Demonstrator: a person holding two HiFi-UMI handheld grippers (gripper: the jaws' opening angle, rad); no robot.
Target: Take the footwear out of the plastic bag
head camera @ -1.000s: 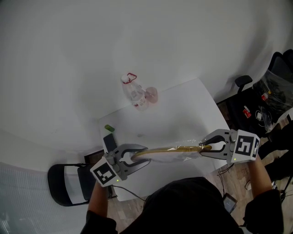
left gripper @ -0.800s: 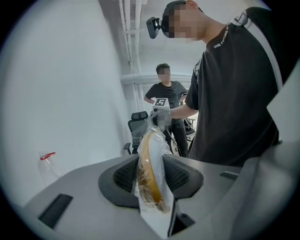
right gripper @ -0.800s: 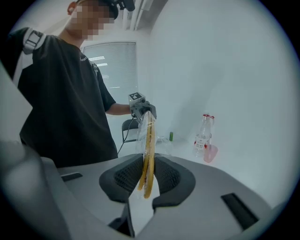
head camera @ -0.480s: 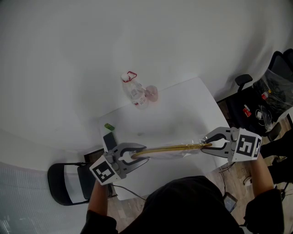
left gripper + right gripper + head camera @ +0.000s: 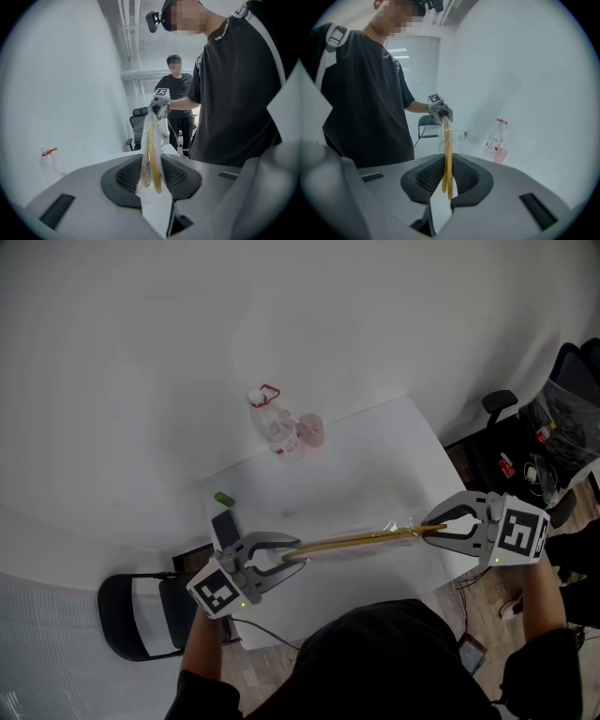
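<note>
step in hand: drawing the footwear (image 5: 361,541) out of the plastic bag (image 5: 151,133), stretched btwn both grippers above the desk (image 5: 375,460). left gripper (image 5: 291,555) fingers, just been closing, pinch the bag w/ the flat yellow pair inside. right gripper (image 5: 434,527) fingers, also just been closing, clamp the other end. footwear not yet out. next, prob.: right pulls away, left grips plastic only.
</note>
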